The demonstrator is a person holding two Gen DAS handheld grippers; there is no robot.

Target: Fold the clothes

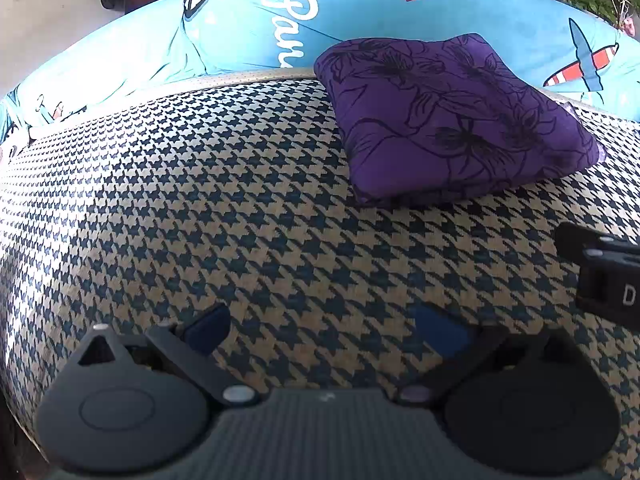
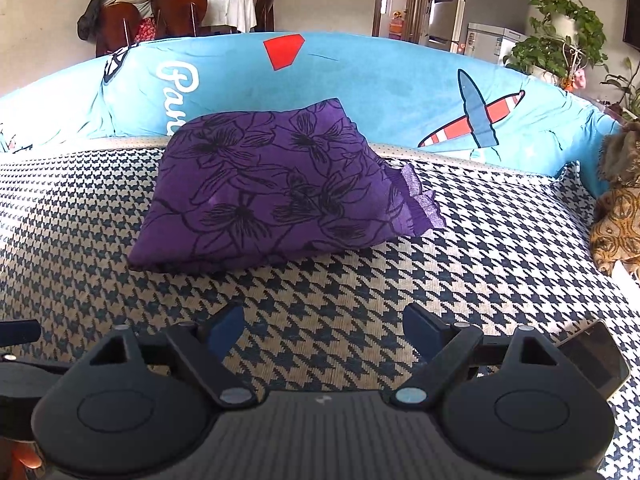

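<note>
A purple garment with a black flower print [image 1: 452,120] [image 2: 272,188] lies folded into a thick bundle on the houndstooth cover [image 1: 240,208] [image 2: 460,248], near its far edge. A frilled hem sticks out at the bundle's right side in the right wrist view. My left gripper [image 1: 324,332] hovers over the cover in front of the bundle, open, nothing between its blue pads. My right gripper [image 2: 324,330] also stands open and empty, short of the bundle's near edge. Part of the right gripper [image 1: 608,272] shows at the right edge of the left wrist view.
A blue sofa back with white script and a fish print [image 1: 360,12] [image 2: 380,84] rises behind the cover. A phone [image 2: 596,356] lies at the right, a brown patterned cloth [image 2: 616,228] beyond it. Chairs [image 2: 176,12], a fridge [image 2: 452,4] and plants [image 2: 560,40] stand behind.
</note>
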